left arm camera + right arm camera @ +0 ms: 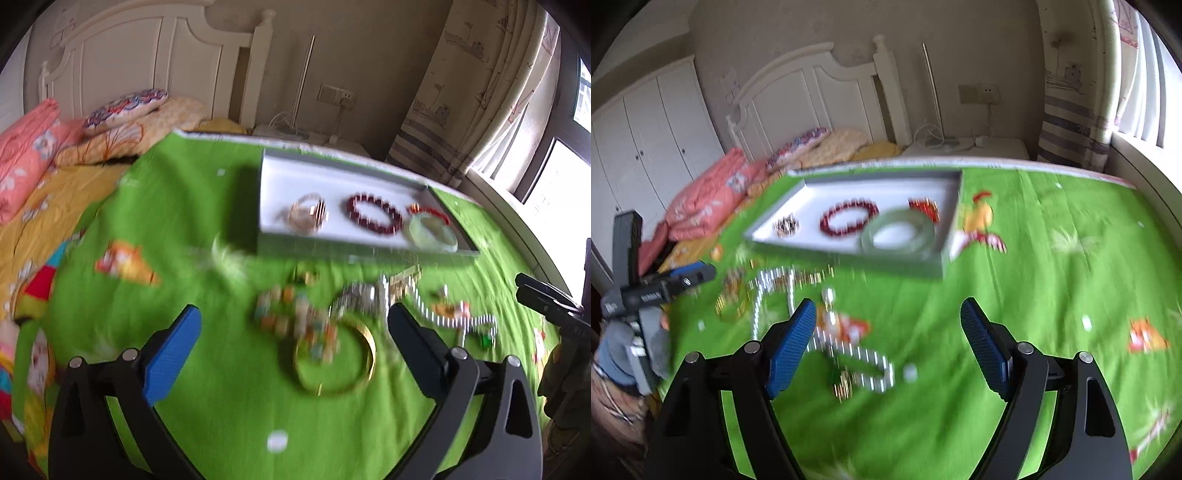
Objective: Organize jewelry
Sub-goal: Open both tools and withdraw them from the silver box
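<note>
Two grippers, left (293, 334) and right (888, 326), hover wide open and empty over a green cloth (1052, 295). At twelve o'clock, a white tray (306, 181) holds a red bead bracelet (373, 215) and a jade bangle (433, 233); loose chains (849, 354) lie at six o'clock.

One white tray (798, 197) sits at twelve o'clock holding four pieces: one dark red bead bracelet (848, 220), one pale green bangle (898, 233), one red bangle (924, 208), one gold piece (786, 225) (too blurred to identify).
</note>
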Motion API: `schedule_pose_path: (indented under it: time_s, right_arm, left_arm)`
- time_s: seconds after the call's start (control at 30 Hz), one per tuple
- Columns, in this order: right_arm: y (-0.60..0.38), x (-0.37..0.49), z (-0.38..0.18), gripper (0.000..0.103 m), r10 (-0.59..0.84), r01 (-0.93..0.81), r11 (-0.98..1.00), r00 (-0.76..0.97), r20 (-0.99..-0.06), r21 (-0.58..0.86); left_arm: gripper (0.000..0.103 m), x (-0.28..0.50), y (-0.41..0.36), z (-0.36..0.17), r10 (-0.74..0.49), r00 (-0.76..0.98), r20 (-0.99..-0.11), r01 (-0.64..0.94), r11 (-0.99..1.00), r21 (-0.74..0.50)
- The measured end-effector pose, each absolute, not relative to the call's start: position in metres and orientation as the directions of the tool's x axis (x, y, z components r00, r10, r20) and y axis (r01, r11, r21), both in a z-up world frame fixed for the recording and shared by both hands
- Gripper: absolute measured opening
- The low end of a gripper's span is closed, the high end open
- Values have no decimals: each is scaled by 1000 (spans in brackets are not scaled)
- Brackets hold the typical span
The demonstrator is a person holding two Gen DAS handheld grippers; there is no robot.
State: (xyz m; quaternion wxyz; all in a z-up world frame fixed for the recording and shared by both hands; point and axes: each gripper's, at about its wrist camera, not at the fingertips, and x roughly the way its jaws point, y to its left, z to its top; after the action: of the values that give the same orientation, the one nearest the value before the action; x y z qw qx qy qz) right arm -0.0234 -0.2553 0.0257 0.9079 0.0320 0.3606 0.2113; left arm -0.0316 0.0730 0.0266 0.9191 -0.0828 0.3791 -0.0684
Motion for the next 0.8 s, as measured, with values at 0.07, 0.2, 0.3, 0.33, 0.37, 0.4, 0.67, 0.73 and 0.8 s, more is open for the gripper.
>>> schedule_pose_path:
  time_s: [0.07, 0.2, 0.3, 0.33, 0.37, 0.4, 0.67, 0.73, 0.8]
  right_arm:
    - [-255, -36, 19, 79, 405, -351, 910, 644, -649, 220]
    - [-249, -54, 14, 79, 401, -347, 912, 650, -646, 216]
    - [-237, -64, 15, 79, 430, -378, 897, 637, -640, 228]
    - [-231, -66, 12, 79, 422, -386, 899, 633, -649, 208]
    - [-225, -66, 11, 79, 401, -391, 904, 629, -666, 175]
    - [-222, -65, 12, 79, 396, -396, 904, 629, -669, 163]
    - [-225, -63, 9, 79, 393, -366, 911, 629, -670, 190]
    - [-226, -62, 9, 79, 390, -366, 912, 624, -677, 187]
    - [-227, -62, 9, 79, 395, -366, 910, 620, -678, 196]
  left_arm:
    - [100, -43, 75, 20, -179, 696, -695, 61, 980, -191]
    - [100, -66, 76, 19, -179, 702, -689, 89, 982, -164]
    - [100, -69, 74, 18, -202, 697, -688, 122, 979, -164]
    - [100, -70, 73, 18, -206, 694, -690, 129, 978, -163]
    - [100, -69, 72, 18, -204, 692, -692, 133, 979, -155]
    - [99, -68, 71, 18, -200, 693, -693, 136, 980, -147]
    - [92, -23, 72, 20, -191, 654, -732, 109, 981, -159]
    - [90, -7, 68, 16, -199, 605, -771, 108, 980, -167]
    - [82, 2, 67, 13, -209, 587, -782, 89, 977, -194]
